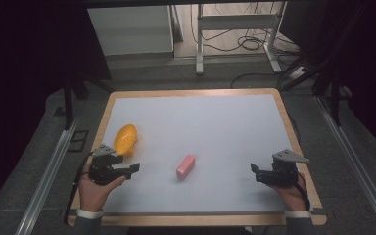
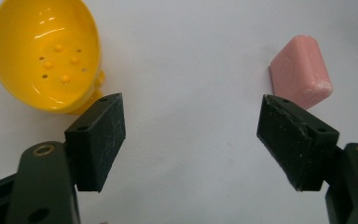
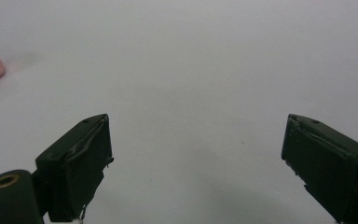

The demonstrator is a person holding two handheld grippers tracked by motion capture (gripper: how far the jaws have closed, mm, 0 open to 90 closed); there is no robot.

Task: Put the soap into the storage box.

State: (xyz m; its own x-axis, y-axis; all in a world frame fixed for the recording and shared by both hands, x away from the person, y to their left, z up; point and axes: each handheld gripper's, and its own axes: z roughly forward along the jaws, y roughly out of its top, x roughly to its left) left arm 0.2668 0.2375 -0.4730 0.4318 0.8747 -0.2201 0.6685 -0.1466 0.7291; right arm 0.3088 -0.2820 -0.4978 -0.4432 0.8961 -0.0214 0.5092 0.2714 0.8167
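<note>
**Pink soap bar waits between two open grippers**

A pink rounded soap bar (image 1: 186,166) lies at table centre. At its ten o'clock sits a yellow perforated plastic dish (image 1: 125,138). Left gripper (image 1: 133,169) and right gripper (image 1: 255,172) flank it, jaws spread, empty, likely readying a pickup.

I count one yellow dish (image 1: 125,138), one pink soap bar (image 1: 185,166), and two grippers in my hands.

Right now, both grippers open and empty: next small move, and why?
Probably ease the left hand-held gripper forward and to its right until its jaws straddle the pink soap bar. That gripper is open and empty, the bar lies apart from the yellow dish, and it sits nearer the left than the right hand-held gripper.
</note>
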